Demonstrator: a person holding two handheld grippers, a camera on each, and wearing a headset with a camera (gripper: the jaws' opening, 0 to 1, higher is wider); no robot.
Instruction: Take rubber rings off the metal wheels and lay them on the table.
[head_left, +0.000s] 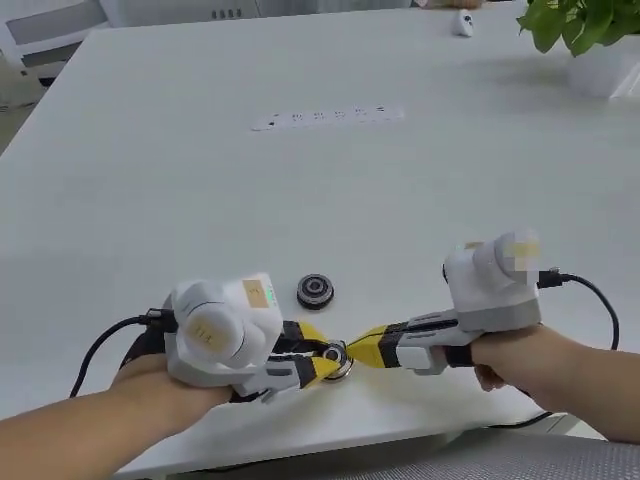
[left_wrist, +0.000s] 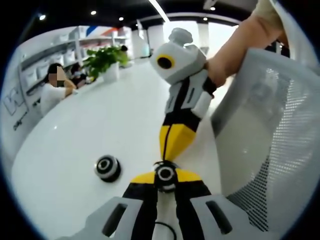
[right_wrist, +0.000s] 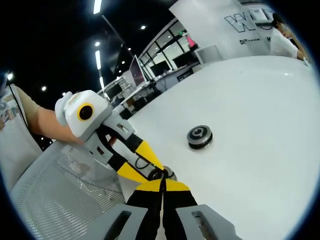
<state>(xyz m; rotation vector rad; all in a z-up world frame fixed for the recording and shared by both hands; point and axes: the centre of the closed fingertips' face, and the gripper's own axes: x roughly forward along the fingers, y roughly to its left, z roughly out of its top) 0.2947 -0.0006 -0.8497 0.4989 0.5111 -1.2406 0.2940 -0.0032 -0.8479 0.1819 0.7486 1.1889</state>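
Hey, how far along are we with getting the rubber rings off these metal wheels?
Nothing looks finished yet. In hand: the left hand-held gripper clamps one small metal wheel, and the right hand-held gripper has its shut tips at that wheel's rim, seemingly working at it. Left: stripping that wheel, plus the second metal wheel on the white table, black rubber ring still around it.

Bright overhead light, soft shadows, fisheye-warped blurry edges.
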